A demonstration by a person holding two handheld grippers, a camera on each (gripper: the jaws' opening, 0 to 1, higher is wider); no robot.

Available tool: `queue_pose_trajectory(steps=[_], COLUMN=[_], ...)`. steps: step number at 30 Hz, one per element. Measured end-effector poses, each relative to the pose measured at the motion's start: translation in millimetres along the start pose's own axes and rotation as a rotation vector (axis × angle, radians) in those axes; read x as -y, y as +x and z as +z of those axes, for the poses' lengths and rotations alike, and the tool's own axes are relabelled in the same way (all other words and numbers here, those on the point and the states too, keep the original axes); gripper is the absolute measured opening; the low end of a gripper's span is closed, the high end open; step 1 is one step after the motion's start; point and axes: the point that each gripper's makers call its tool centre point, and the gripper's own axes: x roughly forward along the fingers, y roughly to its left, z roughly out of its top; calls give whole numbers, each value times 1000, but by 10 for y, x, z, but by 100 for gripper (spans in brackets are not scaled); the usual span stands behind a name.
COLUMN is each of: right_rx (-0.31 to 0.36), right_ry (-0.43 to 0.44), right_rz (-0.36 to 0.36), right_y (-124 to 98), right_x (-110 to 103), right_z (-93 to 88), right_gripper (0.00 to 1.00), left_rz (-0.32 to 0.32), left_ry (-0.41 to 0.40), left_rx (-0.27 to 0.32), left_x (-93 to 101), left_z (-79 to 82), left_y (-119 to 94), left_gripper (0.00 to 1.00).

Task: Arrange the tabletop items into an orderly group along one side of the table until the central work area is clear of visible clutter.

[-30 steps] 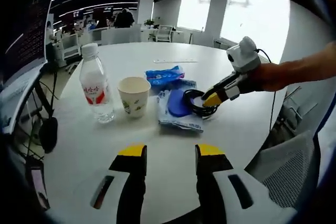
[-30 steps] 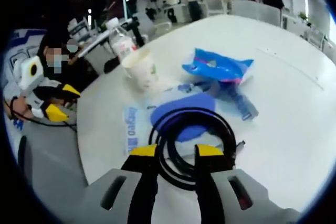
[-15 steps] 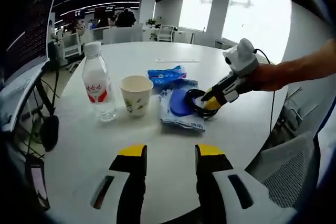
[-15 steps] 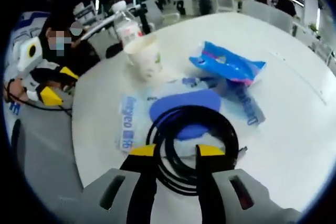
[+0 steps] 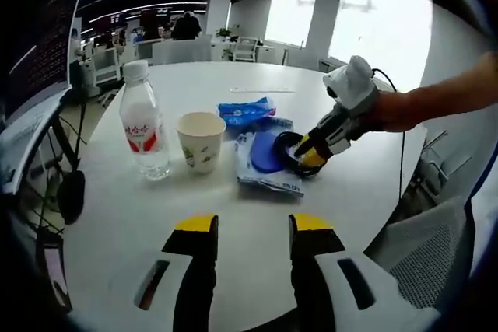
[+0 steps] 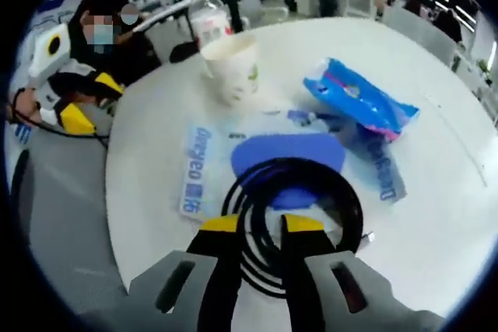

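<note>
Our right gripper (image 6: pixel 260 227) has now narrowed its jaws around the black cable coil (image 6: pixel 299 223), so moving it aside can begin, while our left gripper (image 5: pixel 253 227) stays wide and empty.

Bottle (image 5: pixel 143 124) upright, capped, red label, at 9 o'clock end of the row on the white desk (image 5: pixel 117 215). Paper cup (image 5: pixel 199 142) upright, just right of it. Clear pouch with blue pad (image 5: pixel 264 162) lies flat at centre, black cable coil (image 6: pixel 299 215) on its 3 o'clock edge. Blue wrapper (image 5: pixel 243 110) at 12 o'clock.
</note>
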Motion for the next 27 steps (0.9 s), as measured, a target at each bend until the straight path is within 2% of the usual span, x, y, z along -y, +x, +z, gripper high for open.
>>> queue_pose_trajectory(steps=[1, 2, 5, 27], right_rx=[-39, -14, -16, -28], right_ry=[-70, -29, 7, -12], right_rz=[-37, -32, -15, -42], right_y=[4, 20, 8, -79], right_x=[61, 22, 12, 6], right_z=[-58, -22, -39, -54], right_gripper=[1, 1, 0, 0], left_rz=[0, 2, 4, 15], left_ry=[-1, -2, -10, -16], left_rx=[1, 3, 6, 28], left_x=[-1, -7, -18, -52], left_z=[5, 8, 11, -3], left_y=[2, 3, 5, -91], left_gripper=[35, 35, 35, 35])
